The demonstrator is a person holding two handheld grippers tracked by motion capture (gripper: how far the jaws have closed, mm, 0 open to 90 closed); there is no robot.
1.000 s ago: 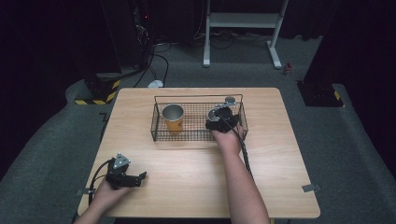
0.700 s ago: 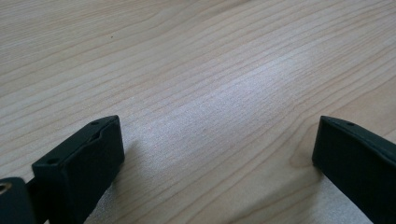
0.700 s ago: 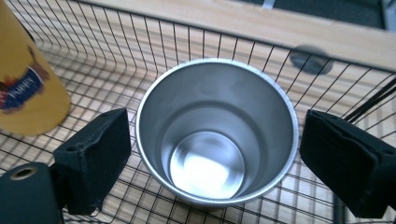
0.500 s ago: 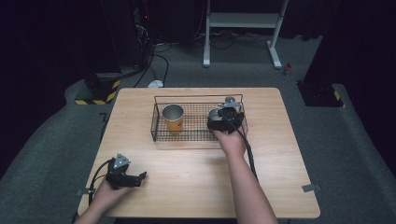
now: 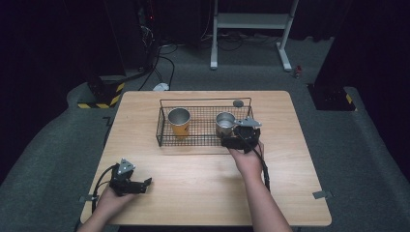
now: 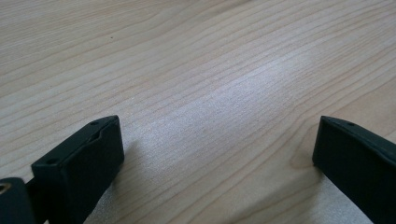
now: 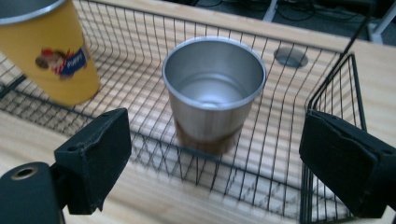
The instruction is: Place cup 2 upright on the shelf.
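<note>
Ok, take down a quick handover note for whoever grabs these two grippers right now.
Right gripper: open, empty, at the near right edge of the wire basket, facing the steel cup.
Left gripper: open, empty, resting on the table at its near left.
Steel cup stands upright in the basket's right part; yellow cup upright in its left part.
Done: both cups are in the basket.
Left: probably nothing for the cups; pull the right gripper clear.

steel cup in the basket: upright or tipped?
Upright. The steel cup stands on the basket floor, its open mouth facing up and its inside empty.
</note>
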